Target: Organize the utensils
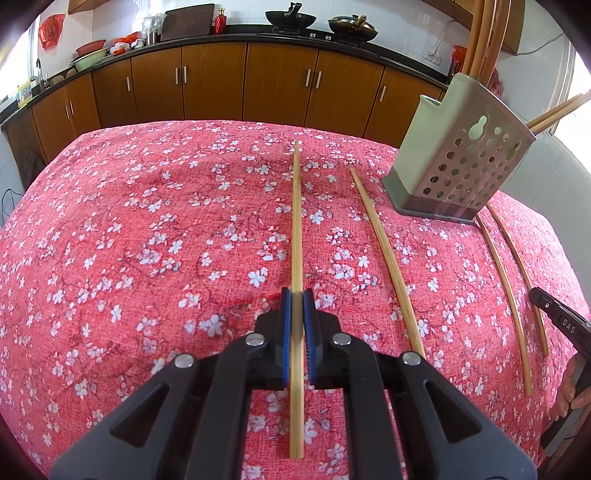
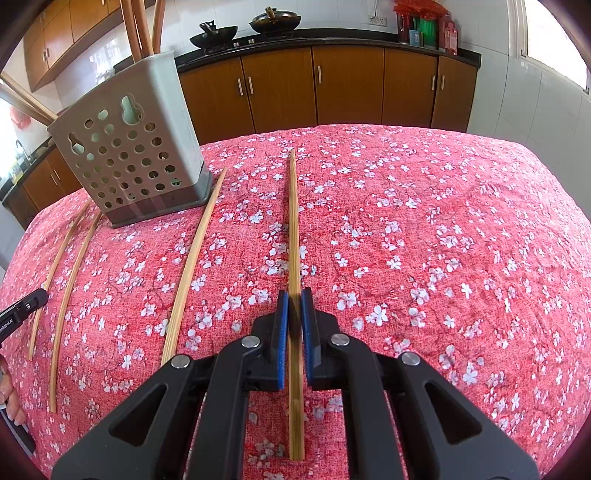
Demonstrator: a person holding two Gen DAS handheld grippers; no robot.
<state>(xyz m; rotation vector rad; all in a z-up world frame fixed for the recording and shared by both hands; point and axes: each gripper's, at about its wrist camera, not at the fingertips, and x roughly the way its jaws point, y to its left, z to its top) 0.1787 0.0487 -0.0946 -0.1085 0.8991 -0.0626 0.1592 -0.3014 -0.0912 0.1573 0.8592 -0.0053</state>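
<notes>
Nearest to me, the left hand-held gripper (image 1: 297,295) has its two blue pads pressed in against a bamboo chopstick (image 1: 296,221), pinching it lengthwise so the stick runs straight forward between the fingers and out over the red flowered cloth (image 1: 147,240) covering the tabletop. The right hand-held gripper (image 2: 294,295) is doing the same with a second chopstick (image 2: 293,221), blue pads closed on its sides, the stick pointing away along the cloth.

Between the two, three more chopsticks lie loose on the cloth. One (image 1: 388,258) lies just to the right of the left hand-held gripper's stick; the same one (image 2: 195,258) shows to the left of the right hand-held gripper. Further over, a pair of thin sticks (image 1: 506,295) lie side by side, close but apart, their far ends reaching toward the holder; they appear again (image 2: 70,273) in the right wrist view.

Beyond those stands the grey perforated utensil holder (image 1: 458,166), upright on the cloth on its darker base, seen also from the other side (image 2: 129,147). Several long wooden handles (image 1: 484,37) rise out of its top.

Past the edge of the tabletop runs a row of brown cabinets (image 1: 277,81) under a dark kitchen counter, with two black woks (image 1: 291,16) on the stove and a green basin (image 1: 88,61) off to the left.
</notes>
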